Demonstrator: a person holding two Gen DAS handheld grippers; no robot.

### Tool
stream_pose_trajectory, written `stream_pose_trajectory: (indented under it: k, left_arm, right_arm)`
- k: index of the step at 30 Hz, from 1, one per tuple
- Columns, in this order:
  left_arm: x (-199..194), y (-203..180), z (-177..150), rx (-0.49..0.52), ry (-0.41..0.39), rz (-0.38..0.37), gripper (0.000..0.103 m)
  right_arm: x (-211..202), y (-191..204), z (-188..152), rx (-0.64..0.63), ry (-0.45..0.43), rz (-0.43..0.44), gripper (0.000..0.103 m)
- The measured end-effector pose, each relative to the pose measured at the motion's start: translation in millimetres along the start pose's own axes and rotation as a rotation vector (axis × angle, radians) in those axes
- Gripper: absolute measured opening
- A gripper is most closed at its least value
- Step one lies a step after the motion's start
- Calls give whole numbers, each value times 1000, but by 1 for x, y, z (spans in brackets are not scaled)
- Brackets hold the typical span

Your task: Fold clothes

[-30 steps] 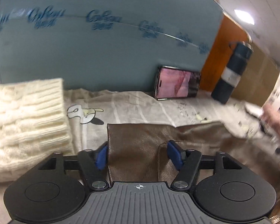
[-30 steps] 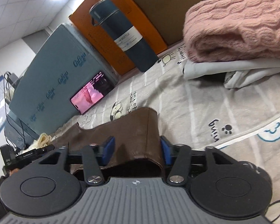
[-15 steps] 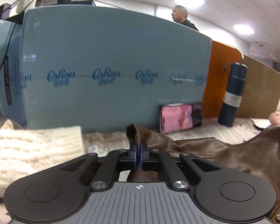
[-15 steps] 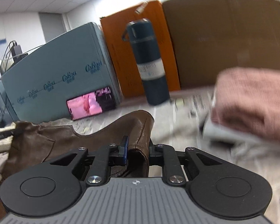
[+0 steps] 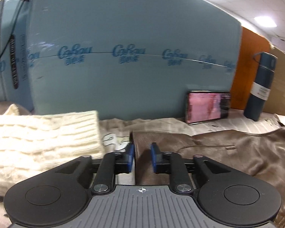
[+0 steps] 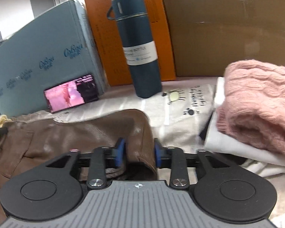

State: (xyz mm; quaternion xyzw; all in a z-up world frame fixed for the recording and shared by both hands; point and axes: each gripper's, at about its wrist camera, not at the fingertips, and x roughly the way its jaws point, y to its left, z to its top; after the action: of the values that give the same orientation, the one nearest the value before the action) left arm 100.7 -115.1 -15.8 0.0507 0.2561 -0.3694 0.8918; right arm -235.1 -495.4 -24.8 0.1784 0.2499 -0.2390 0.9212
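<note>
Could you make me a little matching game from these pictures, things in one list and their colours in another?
Things:
1. flask
2. jacket
3. sweater on the right-hand pile
4. knitted sweater on the left

Colours:
A. cream
B. brown
C. dark blue
D. pink

Pairs: 1-C, 2-B, 3-D, 4-A

Each gripper (image 5: 142, 158) is black with blue pads (image 5: 130, 154). The ribbed grey body bears a crosshair mark and silver screws (image 6: 176, 181).
</note>
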Motion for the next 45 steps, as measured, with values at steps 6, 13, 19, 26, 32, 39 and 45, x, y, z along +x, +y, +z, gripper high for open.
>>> stream_pose_trajectory:
  k: [6,13,19,26,32,39,45]
  left_arm:
    - [-44,8,-2,-18,4,-73,50]
    - [-138,10,-54,62,-16,-317,79]
    - [-161,-9,-92,155,87,-360,83]
    - [-165,-21,-102,154,81,-438,83]
    - [-154,-28,-105,136,107,-328,23]
    - [-167,-44,-102,221,10,-198,1]
    - [-161,-52,-81,256,-60,-191,1]
  right_arm:
    - [-43,7,7,-21,-75,-37,43]
    - [-101,37,-14,-24,-91,196,58]
    - [-101,70,-53,-79,24,376,71]
    - [-87,86,-74,-139,108,338,68]
    - [-87,86,-84,-154,103,304,31]
    - [-100,75,-90,-137,41,282,5]
    - [-116,78,-83,-169,-63,240,4]
